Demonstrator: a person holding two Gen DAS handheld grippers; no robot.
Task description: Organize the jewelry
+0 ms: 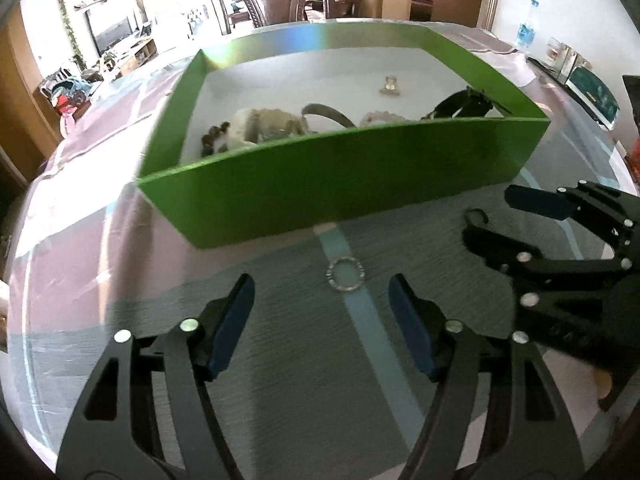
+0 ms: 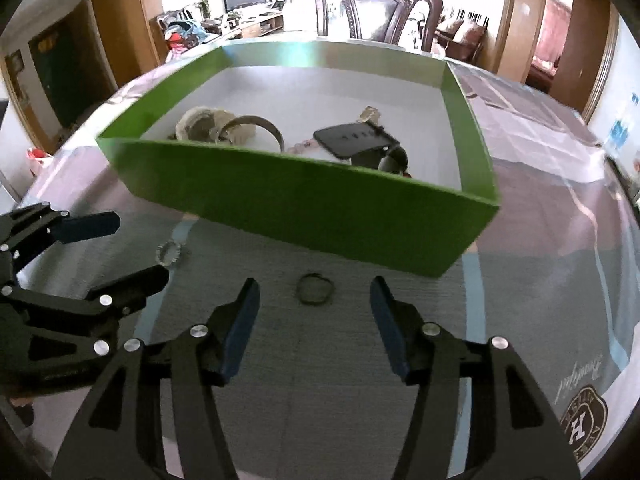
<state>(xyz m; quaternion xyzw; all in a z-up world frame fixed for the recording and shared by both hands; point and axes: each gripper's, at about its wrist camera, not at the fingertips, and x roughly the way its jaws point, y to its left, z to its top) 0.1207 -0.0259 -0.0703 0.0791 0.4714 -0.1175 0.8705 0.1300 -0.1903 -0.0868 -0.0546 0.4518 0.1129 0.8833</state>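
A green open box [image 1: 340, 176] stands on the table and holds several pieces: a black watch [image 2: 352, 140], a brown bangle [image 2: 260, 122], pale beaded bracelets [image 1: 264, 126]. In front of it a silver beaded ring [image 1: 329, 274] lies flat on the table, just ahead of the tips of my left gripper [image 1: 321, 284], which is open and empty. To its right lies a dark thin ring [image 2: 301, 294], between the fingertips of my right gripper [image 2: 314, 285]; the pads stand apart from it, so that gripper is open. Each gripper also shows in the other's view, the right gripper [image 1: 500, 216] and the left gripper [image 2: 140, 248].
The table [image 2: 328, 360] has a grey centre with pale blue lines and a pink border. A carved dark chair [image 2: 380, 4] stands behind the box. A water bottle [image 1: 526, 26] and small cases [image 1: 588, 88] sit at the far right edge. A round logo [image 2: 580, 428] marks the near right.
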